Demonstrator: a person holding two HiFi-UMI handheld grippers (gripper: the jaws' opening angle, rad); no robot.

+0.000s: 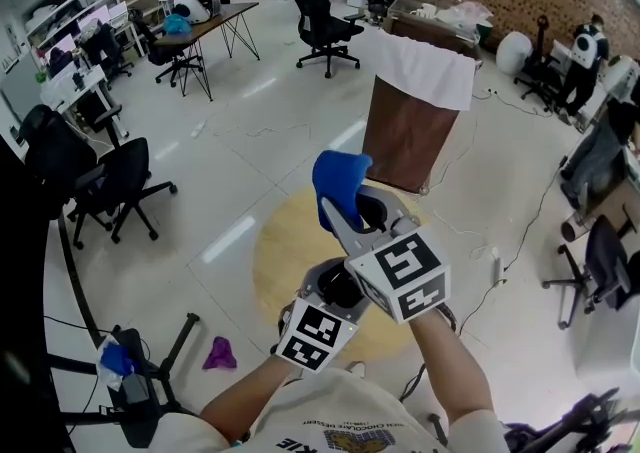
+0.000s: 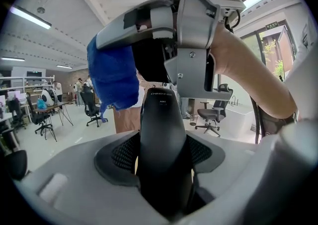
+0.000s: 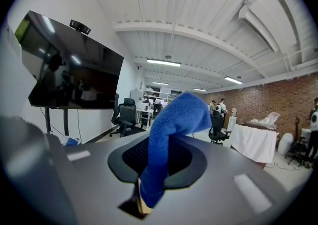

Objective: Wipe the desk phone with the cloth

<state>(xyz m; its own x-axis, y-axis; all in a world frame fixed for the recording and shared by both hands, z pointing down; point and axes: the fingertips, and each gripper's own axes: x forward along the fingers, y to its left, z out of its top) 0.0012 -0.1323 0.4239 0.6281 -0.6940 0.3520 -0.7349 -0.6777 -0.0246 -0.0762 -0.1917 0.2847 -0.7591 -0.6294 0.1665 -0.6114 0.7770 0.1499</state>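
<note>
I hold both grippers up in the air above the floor. My left gripper (image 2: pixel 164 189) is shut on a black phone handset (image 2: pixel 161 139) that stands up between its jaws. In the head view the left gripper (image 1: pixel 338 291) sits just below the right one. My right gripper (image 3: pixel 149 194) is shut on a blue cloth (image 3: pixel 171 129), which bunches up above its jaws. In the head view the right gripper (image 1: pixel 345 213) carries the cloth (image 1: pixel 338 186) at its tip. Seen from the left gripper, the cloth (image 2: pixel 112 77) hangs just left of the handset's top. The phone's base is in no view.
A table draped brown with a white top cloth (image 1: pixel 415 126) stands ahead. Office chairs (image 1: pixel 120 186) are to the left and at the back (image 1: pixel 325 26). A purple rag (image 1: pixel 220 353) lies on the floor. A dark wall screen (image 3: pixel 69 67) hangs on the left.
</note>
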